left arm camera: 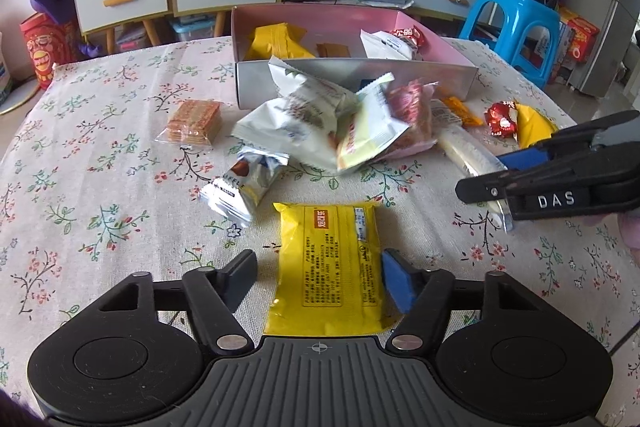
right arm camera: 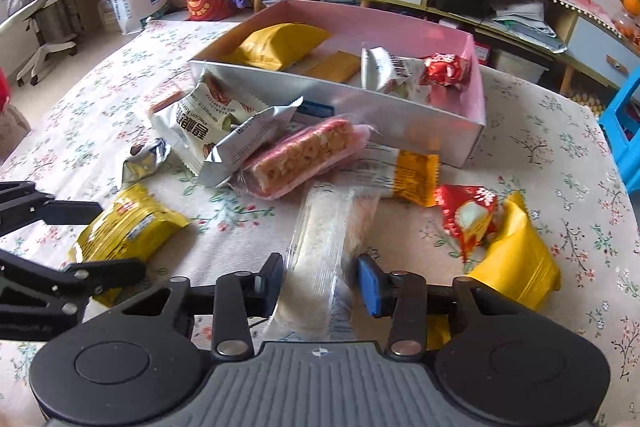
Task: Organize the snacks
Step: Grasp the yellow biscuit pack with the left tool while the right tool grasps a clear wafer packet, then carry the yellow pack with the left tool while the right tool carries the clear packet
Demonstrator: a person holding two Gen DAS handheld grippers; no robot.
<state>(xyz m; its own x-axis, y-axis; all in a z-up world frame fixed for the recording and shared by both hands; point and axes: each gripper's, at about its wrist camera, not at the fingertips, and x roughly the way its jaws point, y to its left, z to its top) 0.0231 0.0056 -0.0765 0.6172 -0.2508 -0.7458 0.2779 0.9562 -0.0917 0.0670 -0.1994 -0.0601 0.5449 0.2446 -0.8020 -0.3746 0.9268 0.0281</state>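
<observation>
Snacks [left arm camera: 332, 119] strewn before a pink box [left arm camera: 432, 75].
Left gripper [left arm camera: 320, 279] straddles a yellow packet [left arm camera: 328, 267], right gripper [right arm camera: 320, 283] a white bar [right arm camera: 320, 259]; neither pinches.

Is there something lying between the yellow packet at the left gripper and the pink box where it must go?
Yes. A heap of snack packets lies on the tablecloth directly between the yellow packet and the near wall of the pink box, leaning against that wall. The left gripper would probably have to lift the packet over them.
</observation>
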